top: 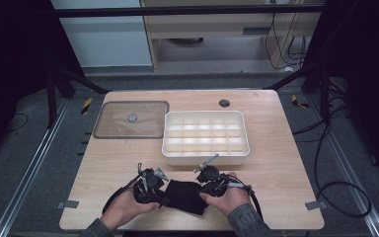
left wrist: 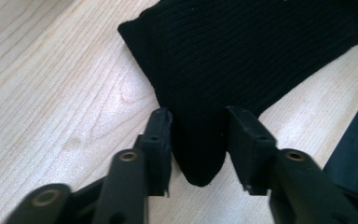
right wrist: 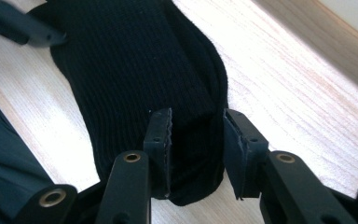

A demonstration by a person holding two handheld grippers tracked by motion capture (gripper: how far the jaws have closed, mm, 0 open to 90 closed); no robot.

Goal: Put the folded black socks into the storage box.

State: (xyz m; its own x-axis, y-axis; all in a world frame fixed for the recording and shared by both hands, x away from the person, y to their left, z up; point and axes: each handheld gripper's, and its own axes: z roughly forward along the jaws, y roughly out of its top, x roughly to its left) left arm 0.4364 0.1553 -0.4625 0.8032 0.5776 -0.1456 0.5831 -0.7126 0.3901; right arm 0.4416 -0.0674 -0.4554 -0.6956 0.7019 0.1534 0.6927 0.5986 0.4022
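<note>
A black ribbed sock (top: 185, 196) lies flat near the table's front edge, between the two hands. My left gripper (top: 164, 190) is at its left end and my right gripper (top: 203, 190) at its right end. In the left gripper view the sock (left wrist: 242, 51) has its narrow rounded end between the jaws of my left gripper (left wrist: 198, 126), and the fabric is not bunched. In the right gripper view my right gripper (right wrist: 196, 123) straddles the other end of the sock (right wrist: 135, 60). One jaw rests over the fabric, the other stands at the sock's edge. Neither pair visibly pinches it.
A white box (top: 206, 114) divided into several compartments stands just behind the grippers, mid-table. Its clear lid (top: 131, 119) lies flat at the back left. A round cable hole (top: 224, 103) sits near the far edge. Bare wood (top: 286, 163) lies to the right.
</note>
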